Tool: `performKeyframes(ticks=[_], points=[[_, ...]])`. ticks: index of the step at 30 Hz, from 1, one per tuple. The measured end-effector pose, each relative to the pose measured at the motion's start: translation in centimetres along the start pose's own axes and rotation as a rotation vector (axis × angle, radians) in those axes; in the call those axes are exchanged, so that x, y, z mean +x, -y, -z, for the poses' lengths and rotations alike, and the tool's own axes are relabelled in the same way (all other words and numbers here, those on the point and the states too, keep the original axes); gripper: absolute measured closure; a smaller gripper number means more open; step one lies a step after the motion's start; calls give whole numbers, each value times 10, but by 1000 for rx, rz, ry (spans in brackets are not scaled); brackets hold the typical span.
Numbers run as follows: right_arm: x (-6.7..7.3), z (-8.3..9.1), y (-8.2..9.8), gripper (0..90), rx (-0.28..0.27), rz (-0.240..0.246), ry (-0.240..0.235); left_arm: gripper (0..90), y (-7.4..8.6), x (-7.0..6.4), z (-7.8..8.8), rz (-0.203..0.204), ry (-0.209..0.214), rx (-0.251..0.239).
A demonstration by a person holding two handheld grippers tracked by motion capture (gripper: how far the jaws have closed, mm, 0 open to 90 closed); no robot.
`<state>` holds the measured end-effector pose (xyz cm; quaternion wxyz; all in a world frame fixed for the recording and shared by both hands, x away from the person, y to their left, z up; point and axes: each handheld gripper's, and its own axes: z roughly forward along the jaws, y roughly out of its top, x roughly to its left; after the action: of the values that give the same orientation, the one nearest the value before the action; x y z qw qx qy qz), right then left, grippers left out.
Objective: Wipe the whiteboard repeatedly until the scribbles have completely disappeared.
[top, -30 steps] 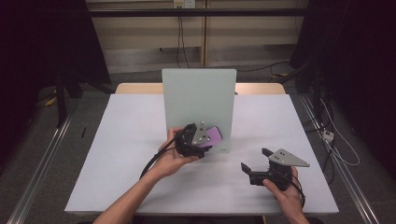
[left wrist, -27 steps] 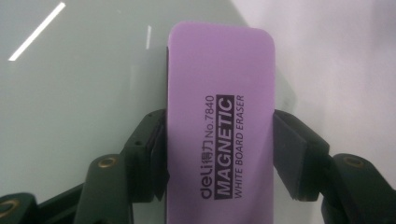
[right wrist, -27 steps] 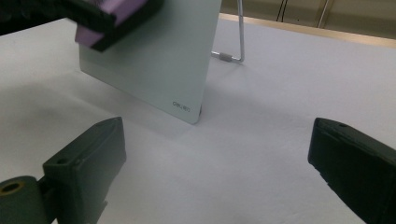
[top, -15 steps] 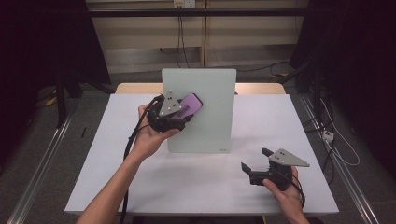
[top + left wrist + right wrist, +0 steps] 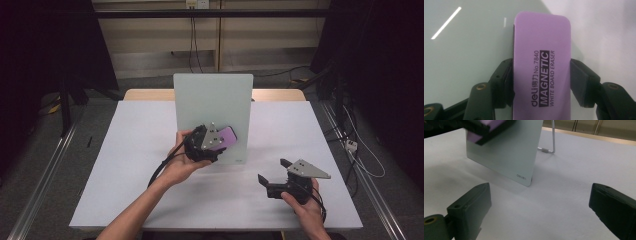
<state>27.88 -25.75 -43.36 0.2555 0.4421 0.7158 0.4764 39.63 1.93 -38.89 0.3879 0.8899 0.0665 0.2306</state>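
Note:
A pale green-grey whiteboard (image 5: pixel 212 100) stands upright on the white table (image 5: pixel 125 165). My left gripper (image 5: pixel 216 145) is shut on a purple magnetic whiteboard eraser (image 5: pixel 226 137) and holds it against the board's lower part. In the left gripper view the eraser (image 5: pixel 541 62) sits upright between the two black jaws of the gripper (image 5: pixel 541 75), with the board (image 5: pixel 469 50) behind it. My right gripper (image 5: pixel 272 169) rests on the table at the front right, its jaws wide apart with nothing between them (image 5: pixel 541 195). From there I see the board (image 5: pixel 509 152) and the eraser (image 5: pixel 486 130) at the upper left.
A wire stand leg (image 5: pixel 552 142) props the board from behind. The table's wooden far edge (image 5: pixel 275 94) shows behind the board. Dark curtains, floor rails and cables (image 5: pixel 350 145) surround the table.
The left gripper carried the eraser up to the board's upper left half a second ago, then back down to the lower middle. The right gripper has stayed put.

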Motion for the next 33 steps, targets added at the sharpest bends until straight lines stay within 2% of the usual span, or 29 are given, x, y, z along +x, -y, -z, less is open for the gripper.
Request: performKeyframes(ticks=[1, 4, 6, 11, 13, 17, 23, 25, 30, 33], points=[[0, 0, 0, 44, 0, -2, 0, 407, 1, -4, -4, -21, 12, 10], [-1, 0, 0, 44, -1, -1, 2, 407, 1, -10, -11, -30, 32, 26], [0, 0, 0, 44, 0, -1, 2, 406, 1, -13, -15, -21, 49, 28], [0, 0, 0, 44, 0, -3, 0, 406, 2, -24, -27, -52, 91, 57], [-1, 1, 0, 44, -1, 0, 0, 407, 2, -22, -26, -40, 96, 49], [-2, 1, 0, 44, -3, -5, 2, 407, 0, -6, -11, -10, 64, 15], [0, 0, 0, 44, 1, 0, -1, 406, -1, 23, 17, 82, -6, -72], [-1, 0, 0, 44, 0, -2, 1, 406, -1, 28, 23, 89, -26, -80], [-1, 0, 0, 44, 0, -3, 0, 406, -2, 43, 39, 139, -66, -124], [-1, 0, 0, 44, 1, -5, 0, 406, -4, 48, 45, 141, -95, -130]])
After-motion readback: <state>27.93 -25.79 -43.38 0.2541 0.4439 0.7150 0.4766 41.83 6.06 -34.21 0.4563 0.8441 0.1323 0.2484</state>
